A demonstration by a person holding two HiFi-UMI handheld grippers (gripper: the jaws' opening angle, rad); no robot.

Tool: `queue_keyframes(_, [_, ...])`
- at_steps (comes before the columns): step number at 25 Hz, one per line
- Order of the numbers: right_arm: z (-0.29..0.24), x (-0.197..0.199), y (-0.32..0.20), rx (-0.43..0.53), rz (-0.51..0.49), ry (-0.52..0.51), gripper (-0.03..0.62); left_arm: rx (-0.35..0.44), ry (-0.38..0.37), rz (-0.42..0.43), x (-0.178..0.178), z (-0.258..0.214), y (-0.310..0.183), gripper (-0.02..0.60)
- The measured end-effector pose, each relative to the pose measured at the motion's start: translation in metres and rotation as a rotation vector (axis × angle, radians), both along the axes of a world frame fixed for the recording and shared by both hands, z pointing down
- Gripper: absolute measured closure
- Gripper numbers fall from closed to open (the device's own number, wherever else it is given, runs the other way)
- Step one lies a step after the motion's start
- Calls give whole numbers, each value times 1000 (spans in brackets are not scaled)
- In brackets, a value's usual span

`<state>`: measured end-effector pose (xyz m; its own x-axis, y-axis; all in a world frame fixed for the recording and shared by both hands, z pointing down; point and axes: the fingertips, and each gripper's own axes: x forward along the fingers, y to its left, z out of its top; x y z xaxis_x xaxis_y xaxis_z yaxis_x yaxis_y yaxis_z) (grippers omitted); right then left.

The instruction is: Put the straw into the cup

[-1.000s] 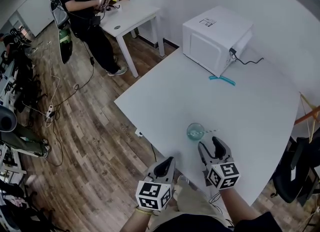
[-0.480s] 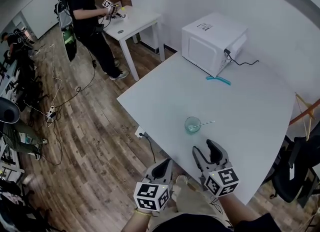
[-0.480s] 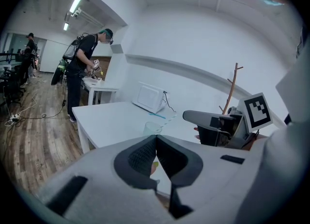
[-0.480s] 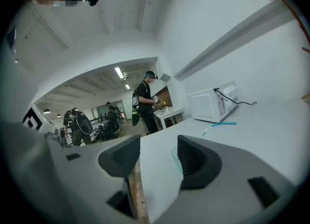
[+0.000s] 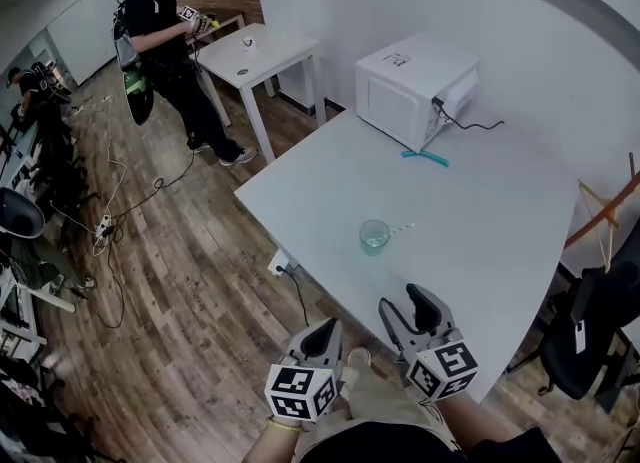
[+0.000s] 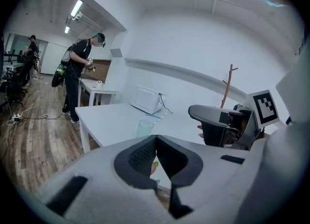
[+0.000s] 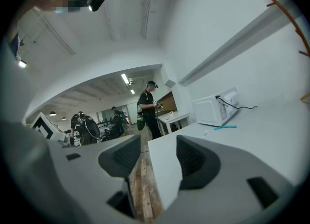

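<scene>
A clear cup (image 5: 374,237) stands on the white table (image 5: 480,211) with a striped straw (image 5: 402,227) leaning out of it to the right. Both grippers are held back near the person's body, short of the table's front edge. My left gripper (image 5: 325,332) is shut, its pads meeting with nothing between them (image 6: 155,139). To its right, my right gripper (image 5: 405,304) is open and holds nothing (image 7: 159,143). The left gripper view shows the cup (image 6: 144,127) ahead on the table. The cup does not show in the right gripper view.
A white microwave (image 5: 415,88) sits at the table's far side, with two blue straws (image 5: 425,158) lying before it. A person (image 5: 165,36) stands by a small white table (image 5: 265,51) at the back left. A black chair (image 5: 590,336) is at the right.
Both grippers have drawn back toward the body, away from the cup. The cup and its straw stay where they were on the table.
</scene>
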<state>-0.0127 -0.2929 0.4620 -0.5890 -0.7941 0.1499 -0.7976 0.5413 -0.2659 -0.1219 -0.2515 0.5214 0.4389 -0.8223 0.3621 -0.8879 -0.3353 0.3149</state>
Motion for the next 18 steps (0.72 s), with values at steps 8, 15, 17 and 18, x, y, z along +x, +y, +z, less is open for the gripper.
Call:
queue_keyframes(8, [-18,2,45,44,-25,-21,361,36,-13,-4,7,-13,37,563])
queue_keyframes(15, [-23,-2,83,64,-40,-30,361,50,-18,-10,7,-15,73,563])
queue_keyframes(17, [-22,-2,94,63,-42,-26,361,52,-15,-13,7,-15,83,563])
queue_keyframes(18, [-21,-2,99,60,-43,-25,362,53,-13,-15,7,-15,87,563])
